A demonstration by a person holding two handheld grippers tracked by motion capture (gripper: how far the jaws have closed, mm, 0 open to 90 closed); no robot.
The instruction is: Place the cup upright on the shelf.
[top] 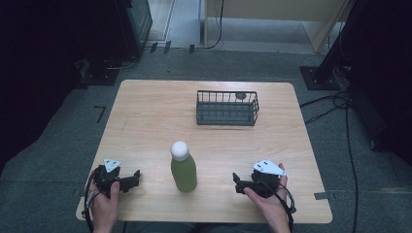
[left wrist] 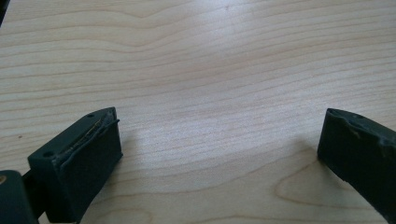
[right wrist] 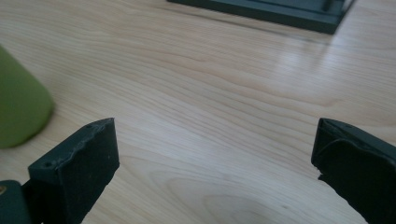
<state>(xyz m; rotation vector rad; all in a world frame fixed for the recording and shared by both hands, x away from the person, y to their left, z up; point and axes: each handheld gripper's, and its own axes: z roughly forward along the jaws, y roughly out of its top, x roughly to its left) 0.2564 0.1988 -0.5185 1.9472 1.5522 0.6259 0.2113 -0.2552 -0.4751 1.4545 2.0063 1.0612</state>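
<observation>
Two grippers are resting on the table (top: 145, 116) close to its near edge, each in one of the person's hands. The left gripper (top: 133, 178) is sitting toward the near left corner, its jaws pointing right; in the left gripper view the gripper (left wrist: 219, 154) is standing wide, with bare wood between and beyond the jaws. The right gripper (top: 238, 182) is lying toward the near right corner, its jaws pointing left; in the right gripper view the gripper (right wrist: 212, 158) is likewise gaping wide and holding nothing.

Between the two grippers, apart from both, one green bottle (top: 183, 167) with a white cap (top: 179, 150) is standing upright, a little nearer than the table's middle. Its green side is showing at the left edge of the right gripper view (right wrist: 21, 107).

Open wood is running on both sides of the bottle and across the middle of the table.

Farther off, right of centre, one dark wire basket (top: 226, 108) is sitting near the far edge; a small round grey thing (top: 240, 95) is showing at its far right rim, too small to identify. The basket's base is crossing the top of the right gripper view (right wrist: 261, 8).
</observation>
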